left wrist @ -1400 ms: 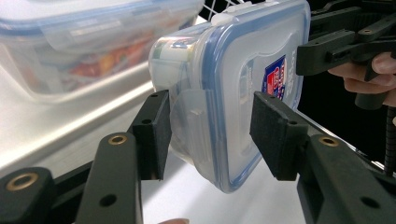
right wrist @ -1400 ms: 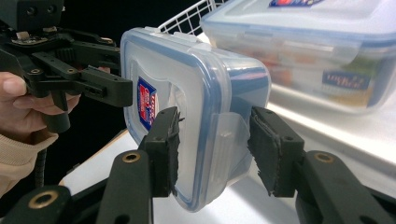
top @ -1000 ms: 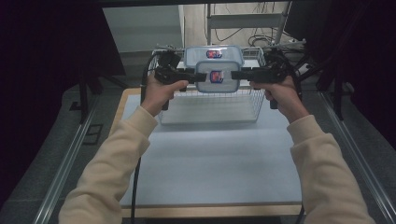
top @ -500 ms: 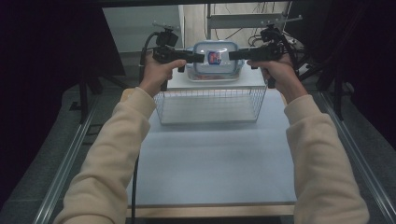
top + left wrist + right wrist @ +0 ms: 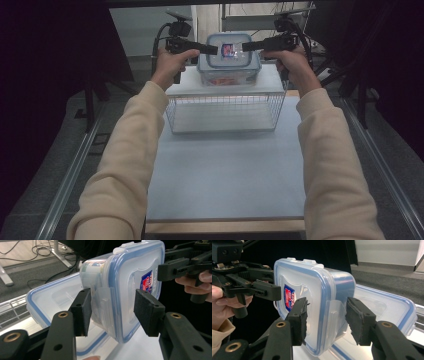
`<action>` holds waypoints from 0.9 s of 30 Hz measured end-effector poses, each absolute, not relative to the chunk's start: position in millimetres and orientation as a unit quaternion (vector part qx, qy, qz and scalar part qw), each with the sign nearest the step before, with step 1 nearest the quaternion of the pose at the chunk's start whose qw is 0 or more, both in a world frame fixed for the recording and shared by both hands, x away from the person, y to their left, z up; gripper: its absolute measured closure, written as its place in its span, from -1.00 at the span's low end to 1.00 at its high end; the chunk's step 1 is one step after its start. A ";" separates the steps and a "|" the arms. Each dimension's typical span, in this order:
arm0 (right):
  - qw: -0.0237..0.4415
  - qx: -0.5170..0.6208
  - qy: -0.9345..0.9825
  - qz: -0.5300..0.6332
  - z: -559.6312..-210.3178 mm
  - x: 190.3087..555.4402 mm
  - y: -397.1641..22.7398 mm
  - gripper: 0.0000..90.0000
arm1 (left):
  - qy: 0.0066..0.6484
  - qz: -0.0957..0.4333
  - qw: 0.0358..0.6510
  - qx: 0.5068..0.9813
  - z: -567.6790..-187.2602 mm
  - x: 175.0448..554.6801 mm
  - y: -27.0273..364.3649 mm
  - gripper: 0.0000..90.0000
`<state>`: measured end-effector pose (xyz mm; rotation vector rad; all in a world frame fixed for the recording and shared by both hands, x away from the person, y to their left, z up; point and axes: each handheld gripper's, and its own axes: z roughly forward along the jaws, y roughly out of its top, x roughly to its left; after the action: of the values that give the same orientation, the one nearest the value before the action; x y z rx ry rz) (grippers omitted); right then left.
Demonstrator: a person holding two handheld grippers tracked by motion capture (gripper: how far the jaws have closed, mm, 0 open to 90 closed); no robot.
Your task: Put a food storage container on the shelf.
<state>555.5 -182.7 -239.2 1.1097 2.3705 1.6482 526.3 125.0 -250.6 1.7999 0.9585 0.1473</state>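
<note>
A clear food box with a blue-rimmed lid and a red-blue sticker (image 5: 229,57) stands upright on a wider flat blue-rimmed box (image 5: 272,82) above the wire basket (image 5: 225,112). My left gripper (image 5: 214,50) straddles its left side latch (image 5: 102,307). The jaws stand open, and a gap shows between one pad (image 5: 147,312) and the lid (image 5: 130,277). My right gripper (image 5: 246,47) straddles the opposite latch (image 5: 335,315), open, with its pads (image 5: 299,317) close beside the box (image 5: 312,282). The wide box shows behind (image 5: 50,300) (image 5: 387,307).
The wire basket stands at the far end of a pale blue table top (image 5: 225,170). Metal rails (image 5: 70,175) run along both sides of the table. Dark stands and cables (image 5: 325,50) crowd the floor behind the basket.
The box was carried up from the basket's front and farther away, and now rests on the wide box. Both grippers have loosened from it.
</note>
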 end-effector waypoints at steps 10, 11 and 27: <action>0.012 0.375 0.756 0.536 -243.8 570.4 -182.8 0.15 | 0.412 0.057 0.525 0.743 -254.9 536.8 125.1 0.11; 0.011 0.376 0.754 0.538 -244.6 571.3 -182.9 0.15 | 0.414 0.053 0.526 0.740 -255.1 538.3 125.4 0.10; -0.005 0.426 0.718 0.550 -255.8 584.9 -178.9 0.01 | 0.465 0.012 0.550 0.693 -267.2 556.8 124.2 -0.09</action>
<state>584.9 -178.9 -255.8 1.3412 2.2635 1.7346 556.8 124.2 -267.2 1.6416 1.1016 0.0282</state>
